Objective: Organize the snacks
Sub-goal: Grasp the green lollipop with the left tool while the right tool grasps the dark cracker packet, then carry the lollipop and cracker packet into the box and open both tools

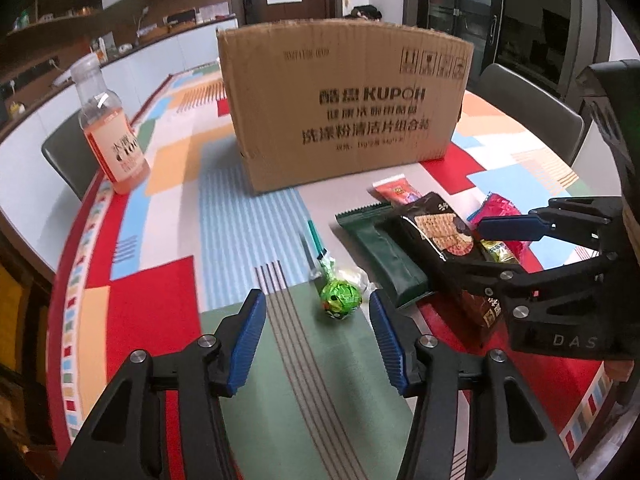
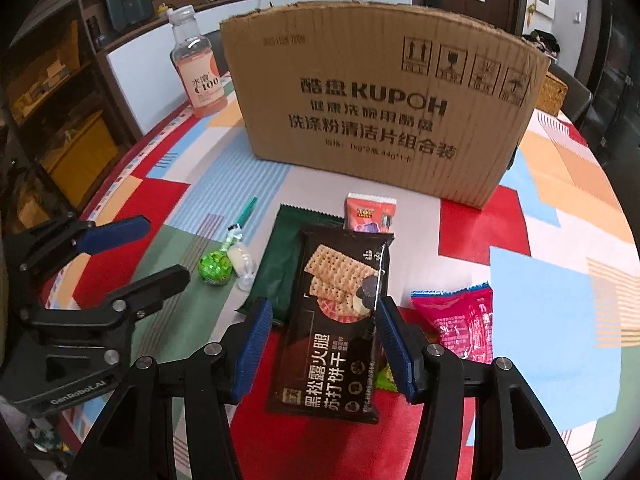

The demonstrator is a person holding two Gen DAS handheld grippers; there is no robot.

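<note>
A green-wrapped lollipop (image 1: 340, 297) lies on the table just ahead of my open left gripper (image 1: 318, 340), between its blue pads; it also shows in the right wrist view (image 2: 215, 267). A black cracker packet (image 2: 338, 320) lies on a dark green packet (image 2: 282, 264). My open right gripper (image 2: 324, 344) straddles the cracker packet's lower half without closing on it. A small red packet (image 2: 370, 214) and a pink packet (image 2: 464, 326) lie nearby. A cardboard box (image 2: 380, 96) stands behind the snacks.
A bottle of orange drink (image 1: 110, 128) stands at the table's left edge. A small white wrapped sweet (image 2: 241, 259) lies beside the lollipop. The table (image 2: 560, 280) has a colourful patterned cloth. A grey chair (image 1: 528, 108) stands behind the right side.
</note>
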